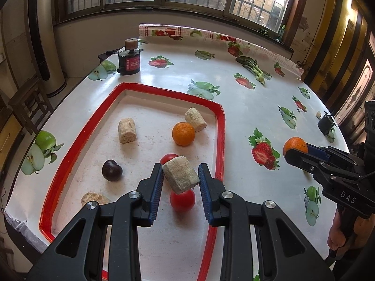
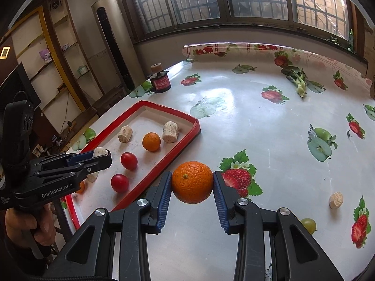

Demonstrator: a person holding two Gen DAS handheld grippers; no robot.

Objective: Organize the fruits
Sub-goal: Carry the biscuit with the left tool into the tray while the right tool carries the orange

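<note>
My left gripper (image 1: 181, 171) is shut on a beige cob-like chunk (image 1: 181, 176), held above the red-rimmed white tray (image 1: 220, 121). In the tray lie an orange (image 1: 183, 134), two red tomatoes (image 1: 182, 200), a dark plum (image 1: 112, 170) and more beige chunks (image 1: 127, 131). To the right of the tray, my right gripper (image 2: 192, 178) is shut on a second orange (image 2: 192, 185) above the fruit-print tablecloth. Each gripper shows in the other's view: the right gripper (image 1: 296, 149) with its orange, the left gripper (image 2: 102, 155) with its chunk.
A black and red jar with a cork top (image 1: 129, 62) stands beyond the tray. A leafy green vegetable (image 1: 254, 69) lies at the far right. One beige chunk (image 2: 335, 200) and a small green fruit (image 2: 308, 225) lie on the cloth right of my right gripper. A small black object (image 1: 325, 123) sits near the right table edge.
</note>
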